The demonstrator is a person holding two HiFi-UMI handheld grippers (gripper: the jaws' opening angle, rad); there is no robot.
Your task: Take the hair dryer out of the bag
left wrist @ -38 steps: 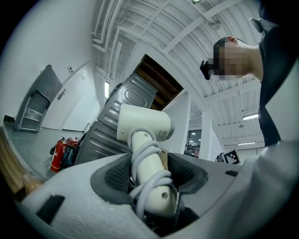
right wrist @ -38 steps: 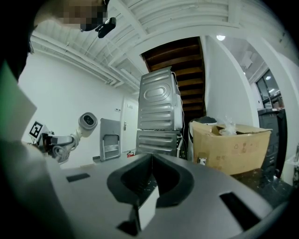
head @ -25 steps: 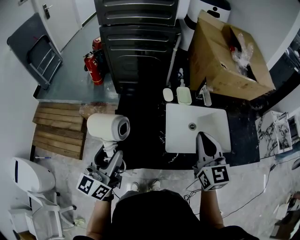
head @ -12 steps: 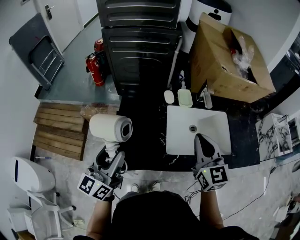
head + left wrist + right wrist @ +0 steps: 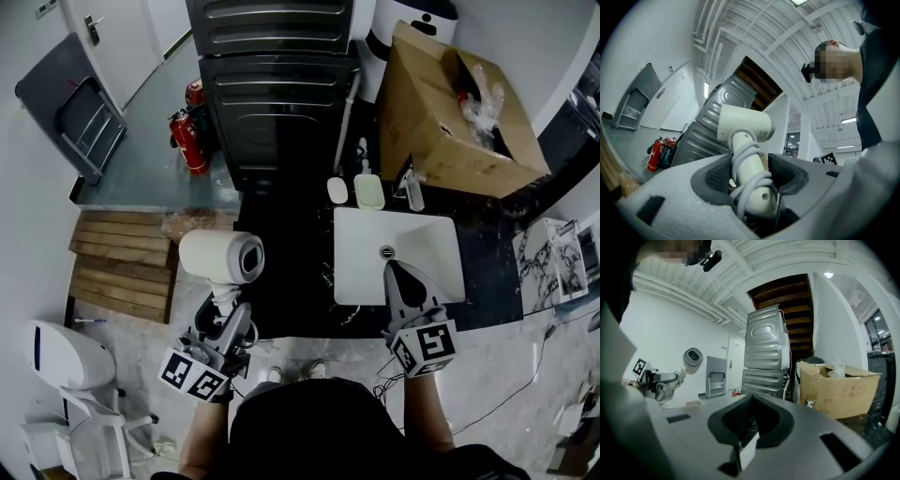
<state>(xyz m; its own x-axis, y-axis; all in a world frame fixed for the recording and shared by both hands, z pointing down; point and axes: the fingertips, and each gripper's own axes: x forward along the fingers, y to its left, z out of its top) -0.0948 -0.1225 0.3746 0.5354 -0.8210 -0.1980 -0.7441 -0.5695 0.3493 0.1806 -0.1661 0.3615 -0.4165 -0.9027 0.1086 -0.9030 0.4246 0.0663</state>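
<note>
A white hair dryer (image 5: pixel 222 256) stands upright in the air at the left, its round head above my left gripper (image 5: pixel 228 319). In the left gripper view the dryer's handle (image 5: pixel 749 164), wrapped in its white cord, sits between the dark pads, and the left gripper (image 5: pixel 750 174) is shut on it. My right gripper (image 5: pixel 395 274) points over the near edge of the white sink (image 5: pixel 441 246) with its jaws shut and nothing in them. From the right gripper view the dryer (image 5: pixel 692 357) shows far left, beyond the right gripper (image 5: pixel 749 427).
A black counter (image 5: pixel 281 281) holds the sink, with a soap dish (image 5: pixel 367 191) and bottles behind it. A large open cardboard box (image 5: pixel 441 122) stands at the back right. Stacked grey machines (image 5: pixel 277 84), red fire extinguishers (image 5: pixel 189 141) and a wooden pallet (image 5: pixel 117 258) lie left.
</note>
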